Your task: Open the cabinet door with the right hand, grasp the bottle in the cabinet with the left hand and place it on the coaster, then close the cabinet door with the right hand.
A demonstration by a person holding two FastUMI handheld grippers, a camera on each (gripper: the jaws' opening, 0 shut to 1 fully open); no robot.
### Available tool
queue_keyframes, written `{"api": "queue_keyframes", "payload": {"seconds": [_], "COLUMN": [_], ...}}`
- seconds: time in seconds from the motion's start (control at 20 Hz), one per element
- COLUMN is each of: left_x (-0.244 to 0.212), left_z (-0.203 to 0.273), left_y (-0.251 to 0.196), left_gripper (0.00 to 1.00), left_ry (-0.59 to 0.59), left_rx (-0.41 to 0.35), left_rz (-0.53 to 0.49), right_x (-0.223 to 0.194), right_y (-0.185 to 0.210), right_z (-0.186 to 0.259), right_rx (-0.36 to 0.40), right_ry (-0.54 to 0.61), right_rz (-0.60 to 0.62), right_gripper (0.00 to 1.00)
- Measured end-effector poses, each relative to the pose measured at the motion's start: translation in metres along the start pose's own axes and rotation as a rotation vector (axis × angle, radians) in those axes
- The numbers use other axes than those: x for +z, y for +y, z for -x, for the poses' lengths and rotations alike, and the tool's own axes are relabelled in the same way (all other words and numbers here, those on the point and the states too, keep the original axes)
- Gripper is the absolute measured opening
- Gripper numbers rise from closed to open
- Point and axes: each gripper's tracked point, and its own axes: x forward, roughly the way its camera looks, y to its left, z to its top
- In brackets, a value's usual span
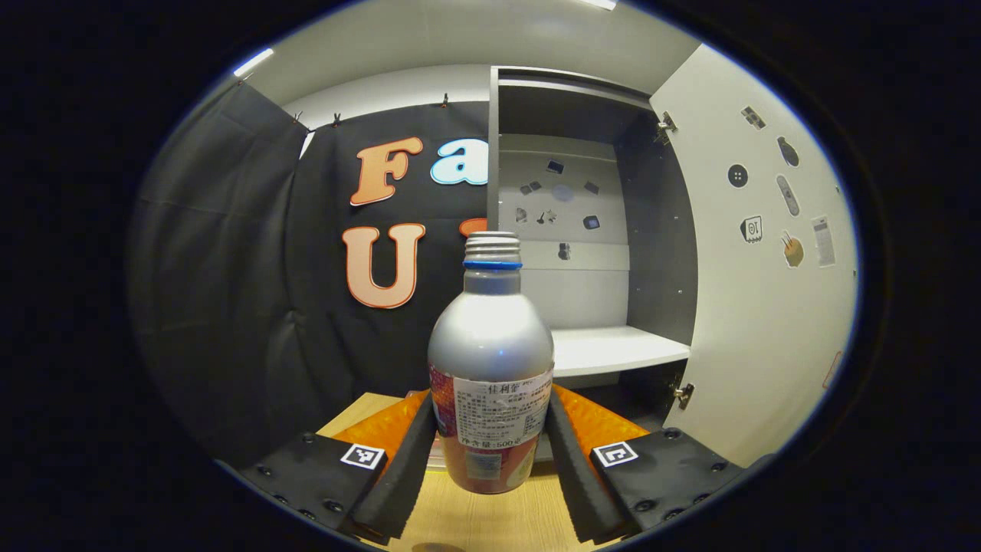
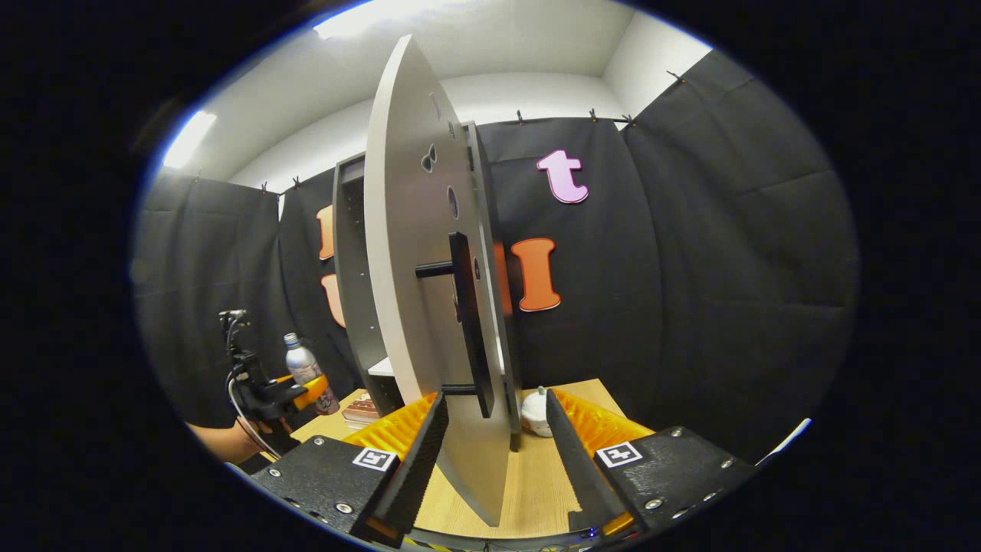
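Cabinet (image 1: 582, 230) stands open ahead in the left gripper view, its shelf (image 1: 613, 349) bare and white, the door (image 1: 755, 253) swung wide to the right of the opening; in the right gripper view the same door (image 2: 414, 291) is seen nearly edge-on, rising between that gripper's fingers, its dark bar handle (image 2: 467, 322) on the near face; wooden table (image 1: 490, 521) runs below both; the left gripper (image 1: 490, 452) has both foam pads against the lower label zone of the bottle (image 1: 490, 360), so it reads as gripping it; bottle upright, long axis vertical, cap thread up, already out of the cabinet and in front of the shelf; its base looks to be just above or at the table, cannot tell which; the coming move turns on where the coaster lies under the bottle; a pale flat edge shows behind the bottle's base between the pads, possibly the coaster, not sure; the right gripper (image 2: 490, 429) is spread apart, straddling the door's lower edge without pressing it, nearer the handle than the left is, so the closing falls to it; the right gripper view adds what the left lacks: the far left gripper (image 2: 295, 391) with the bottle (image 2: 306, 372) held off the cabinet's left side, a brownish flat thing (image 2: 360, 410) on the table nearby, and a small white object (image 2: 536, 414) beyond the door
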Motion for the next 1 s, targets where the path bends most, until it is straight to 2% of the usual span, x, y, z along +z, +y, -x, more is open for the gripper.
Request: {"api": "queue_keyframes", "payload": {"seconds": [0.2, 0.25, 0.35, 0.4, 0.45, 0.5, 0.65, 0.75, 0.8, 0.85, 0.9, 1.0], "left_x": [-0.043, -0.053, -0.073, -0.082, -0.09, -0.1, -0.131, -0.158, -0.172, -0.185, -0.2, -0.222], "left_z": [0.029, 0.034, 0.045, 0.049, 0.05, 0.052, 0.057, 0.059, 0.059, 0.06, 0.06, 0.061], "left_y": [0.025, 0.031, 0.041, 0.045, 0.049, 0.053, 0.063, 0.068, 0.068, 0.069, 0.069, 0.067], "left_gripper": [0.84, 0.84, 0.84, 0.84, 0.84, 0.84, 0.84, 0.82, 0.84, 0.86, 0.84, 0.84], "left_ry": [0.035, 0.042, 0.056, 0.061, 0.062, 0.065, 0.061, 0.056, 0.062, 0.064, 0.069, 0.076], "left_rx": [0.014, 0.021, 0.035, 0.042, 0.048, 0.054, 0.079, 0.092, 0.091, 0.092, 0.091, 0.089], "left_rz": [0.016, 0.021, 0.019, 0.019, 0.022, 0.028, 0.016, 0.016, 0.018, 0.018, 0.013, -0.002], "right_x": [-0.006, -0.007, -0.012, -0.012, -0.012, -0.013, -0.018, -0.013, -0.016, -0.017, -0.017, -0.015], "right_y": [-0.01, -0.011, -0.01, -0.011, -0.012, -0.014, -0.015, -0.015, -0.017, -0.017, -0.018, -0.017], "right_z": [0.006, 0.008, 0.01, 0.01, 0.01, 0.009, 0.007, 0.007, 0.007, 0.008, 0.007, 0.008], "right_rx": [-0.055, -0.062, -0.072, -0.082, -0.091, -0.101, -0.123, -0.108, -0.108, -0.109, -0.114, -0.111], "right_ry": [0.023, 0.029, 0.039, 0.039, 0.039, 0.036, 0.053, 0.025, 0.03, 0.027, 0.021, 0.017], "right_rz": [0.039, 0.044, 0.047, 0.049, 0.051, 0.053, 0.068, 0.063, 0.052, 0.049, 0.05, 0.067], "right_gripper": [0.84, 0.91, 0.92, 0.86, 0.92, 0.87, 0.87, 0.87, 0.87, 0.94, 0.9, 0.9]}}
